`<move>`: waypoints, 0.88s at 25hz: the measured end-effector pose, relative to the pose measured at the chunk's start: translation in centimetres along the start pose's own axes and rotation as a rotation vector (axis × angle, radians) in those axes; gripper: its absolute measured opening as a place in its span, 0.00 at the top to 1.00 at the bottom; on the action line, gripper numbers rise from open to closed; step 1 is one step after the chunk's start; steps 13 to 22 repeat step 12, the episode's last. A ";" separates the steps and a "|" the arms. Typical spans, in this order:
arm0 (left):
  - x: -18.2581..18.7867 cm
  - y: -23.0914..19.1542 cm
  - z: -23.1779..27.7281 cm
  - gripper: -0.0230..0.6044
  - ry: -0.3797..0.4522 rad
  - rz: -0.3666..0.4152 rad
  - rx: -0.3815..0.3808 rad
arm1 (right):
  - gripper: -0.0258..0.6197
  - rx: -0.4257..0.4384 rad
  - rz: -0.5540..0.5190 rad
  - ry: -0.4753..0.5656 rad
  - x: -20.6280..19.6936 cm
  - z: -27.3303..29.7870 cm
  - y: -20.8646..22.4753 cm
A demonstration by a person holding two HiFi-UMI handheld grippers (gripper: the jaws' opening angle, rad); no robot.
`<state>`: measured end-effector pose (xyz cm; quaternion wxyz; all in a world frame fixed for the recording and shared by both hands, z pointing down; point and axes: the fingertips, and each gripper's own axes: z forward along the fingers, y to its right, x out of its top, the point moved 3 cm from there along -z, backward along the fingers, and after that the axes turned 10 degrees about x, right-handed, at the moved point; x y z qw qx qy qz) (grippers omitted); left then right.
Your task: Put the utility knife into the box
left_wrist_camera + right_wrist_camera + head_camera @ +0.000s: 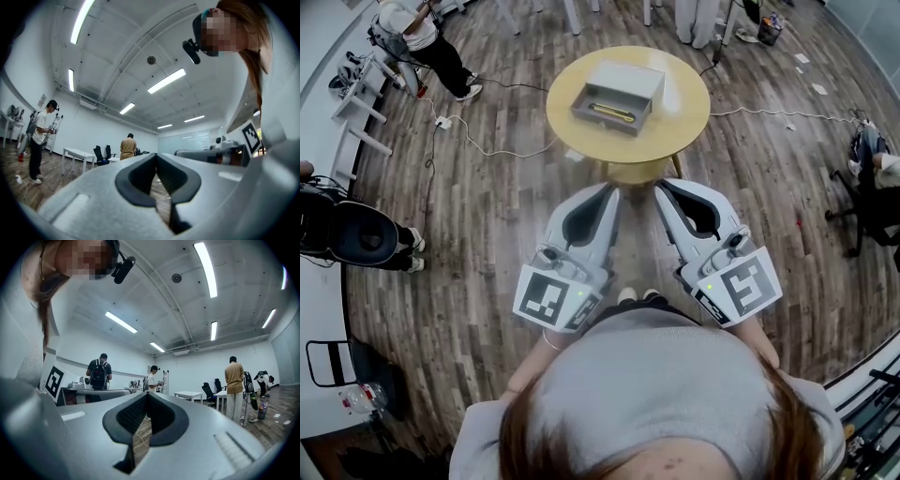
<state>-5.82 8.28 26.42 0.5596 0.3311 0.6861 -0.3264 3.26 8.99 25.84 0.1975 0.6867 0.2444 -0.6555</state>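
A grey open box (619, 94) sits on the round wooden table (684, 117) ahead of me. A yellow utility knife (612, 112) lies inside the box. Both grippers are held near my body, well short of the table and pointing toward it. My left gripper (612, 191) has its fingertips touching and nothing between them. My right gripper (660, 185) is the same, shut and empty. The left gripper view shows the left gripper (156, 155) with its jaws closed to a point. In the right gripper view the right gripper (146, 393) is likewise closed.
A white cable (478, 141) trails over the wood floor left of the table, another (769, 112) to its right. A person (427, 42) stands at the back left. Black gear (352, 234) is at the left and a chair (867, 202) at the right.
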 end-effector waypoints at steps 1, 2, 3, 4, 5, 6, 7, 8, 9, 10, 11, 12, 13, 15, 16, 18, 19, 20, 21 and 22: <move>0.1 0.1 -0.1 0.96 0.005 0.003 0.000 | 0.96 0.001 -0.001 0.000 0.0 -0.1 -0.1; 0.3 0.3 -0.2 0.96 0.007 0.005 -0.002 | 0.96 0.003 -0.002 0.002 0.1 -0.2 -0.2; 0.3 0.4 -0.2 0.96 0.008 0.006 -0.004 | 0.96 0.004 -0.002 0.002 0.2 -0.3 -0.3; 0.4 0.5 -0.3 0.96 0.009 0.008 -0.005 | 0.96 0.006 -0.003 0.001 0.2 -0.2 -0.5; 0.4 0.4 -0.3 0.96 0.009 0.009 -0.006 | 0.96 0.008 -0.003 0.000 0.2 -0.2 -0.5; 0.3 0.4 -0.2 0.96 0.009 0.008 -0.008 | 0.96 0.009 -0.003 -0.001 0.1 -0.1 -0.6; 0.3 0.3 -0.2 0.96 0.009 0.006 -0.009 | 0.96 0.009 -0.004 -0.003 0.1 0.0 -0.6; 0.2 0.2 -0.1 0.96 0.006 0.001 -0.010 | 0.96 0.009 -0.004 -0.004 0.1 0.1 -0.5; 0.0 0.1 0.0 0.96 0.003 -0.004 -0.011 | 0.96 0.008 -0.005 -0.005 0.0 0.2 -0.5; -0.1 0.1 0.0 0.96 -0.001 -0.008 -0.012 | 0.96 0.007 -0.005 -0.007 0.0 0.3 -0.5; -0.2 0.1 0.1 0.96 -0.003 -0.012 -0.012 | 0.96 0.007 -0.006 -0.008 0.0 0.3 -0.5; -0.2 0.0 0.1 0.96 -0.006 -0.015 -0.012 | 0.96 0.007 -0.006 -0.009 0.0 0.4 -0.5; -0.2 0.0 0.1 0.96 -0.006 -0.015 -0.012 | 0.96 0.007 -0.006 -0.009 0.0 0.4 -0.5; -0.2 0.0 0.1 0.96 -0.006 -0.015 -0.012 | 0.96 0.007 -0.006 -0.009 0.0 0.4 -0.5; -0.2 0.0 0.1 0.96 -0.006 -0.015 -0.012 | 0.96 0.007 -0.006 -0.009 0.0 0.4 -0.5; -0.2 0.0 0.1 0.96 -0.006 -0.015 -0.012 | 0.96 0.007 -0.006 -0.009 0.0 0.4 -0.5; -0.2 0.0 0.1 0.96 -0.006 -0.015 -0.012 | 0.96 0.007 -0.006 -0.009 0.0 0.4 -0.5; -0.2 0.0 0.1 0.96 -0.006 -0.015 -0.012 | 0.96 0.007 -0.006 -0.009 0.0 0.4 -0.5; -0.2 0.0 0.1 0.96 -0.006 -0.015 -0.012 | 0.96 0.007 -0.006 -0.009 0.0 0.4 -0.5; -0.2 0.0 0.1 0.96 -0.006 -0.015 -0.012 | 0.96 0.007 -0.006 -0.009 0.0 0.4 -0.5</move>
